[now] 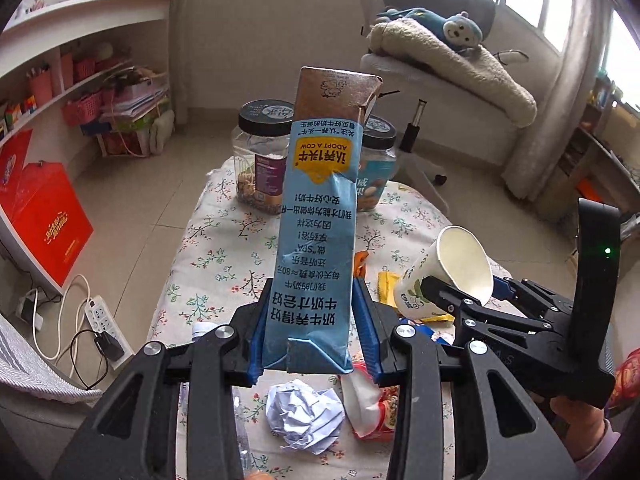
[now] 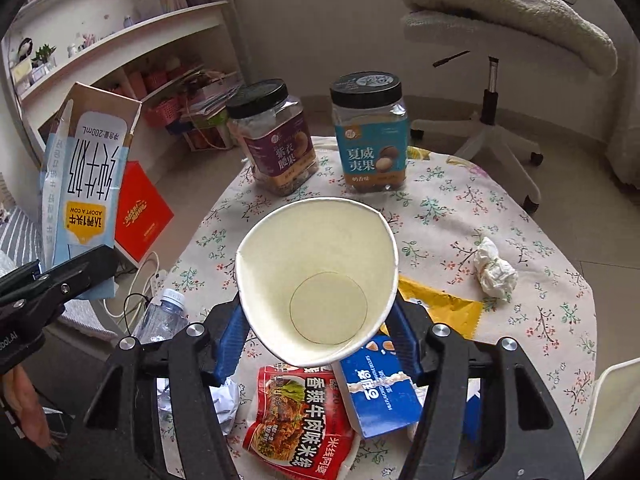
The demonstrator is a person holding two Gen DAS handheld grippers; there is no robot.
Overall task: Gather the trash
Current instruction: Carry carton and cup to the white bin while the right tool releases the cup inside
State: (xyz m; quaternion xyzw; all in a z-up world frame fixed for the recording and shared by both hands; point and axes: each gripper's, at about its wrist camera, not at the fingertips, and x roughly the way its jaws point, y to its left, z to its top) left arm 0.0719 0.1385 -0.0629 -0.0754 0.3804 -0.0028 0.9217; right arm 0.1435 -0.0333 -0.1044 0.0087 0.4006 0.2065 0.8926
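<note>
My left gripper is shut on a tall blue milk carton, held upright and printed upside down, above the floral-clothed table. Just to its right, my right gripper is shut on a white paper cup. In the right wrist view the cup lies between the blue pads, its rim squeezed out of round and its inside empty. The carton and the left gripper show at that view's left. Under the grippers lie crumpled paper, a red noodle packet, a blue box, a yellow wrapper and a tissue wad.
Two black-lidded snack jars stand at the table's far edge. A plastic bottle lies at the left rim. An office chair with a blanket stands beyond. Shelves, a red box and a power strip fill the floor at left.
</note>
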